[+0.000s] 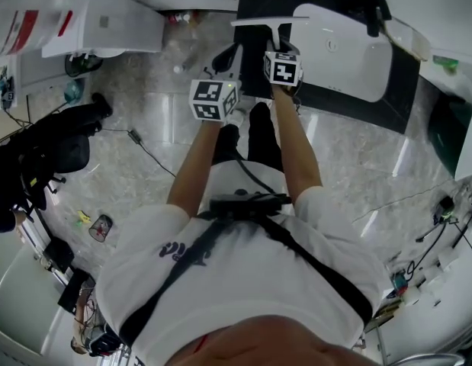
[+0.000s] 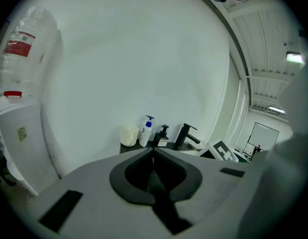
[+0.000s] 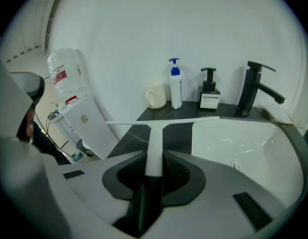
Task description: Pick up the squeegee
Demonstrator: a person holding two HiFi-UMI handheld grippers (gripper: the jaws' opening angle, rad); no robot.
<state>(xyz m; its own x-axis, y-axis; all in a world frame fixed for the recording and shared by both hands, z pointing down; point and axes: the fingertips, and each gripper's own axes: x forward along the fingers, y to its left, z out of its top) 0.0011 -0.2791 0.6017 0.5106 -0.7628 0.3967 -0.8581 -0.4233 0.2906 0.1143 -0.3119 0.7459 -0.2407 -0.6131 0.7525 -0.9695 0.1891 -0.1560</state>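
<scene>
nearest, the right gripper (image 3: 154, 159) is seen clamped on the squeegee (image 3: 156, 129), with its two jaws closed against the lower end of the handle from both sides. from that grip the handle's long axis is carried straight ahead, in line with the gripper, and is ended by the thin white blade, set crosswise from left to right. the left gripper (image 2: 154, 152) is held just to the left and slightly nearer, its jaws pressed together with nothing between them, so the work is judged to fall to the right hand alone. the blade is found over the near left part of the dark counter (image 3: 178, 133), just left of the white basin (image 3: 233, 143); whether it touches the counter cannot be told. only a straight rise is judged to be needed. farther off, a cup (image 3: 155, 97), a pump bottle (image 3: 175, 86), a dispenser (image 3: 209, 92) and a black faucet (image 3: 253, 91) are ranged along the wall.
</scene>
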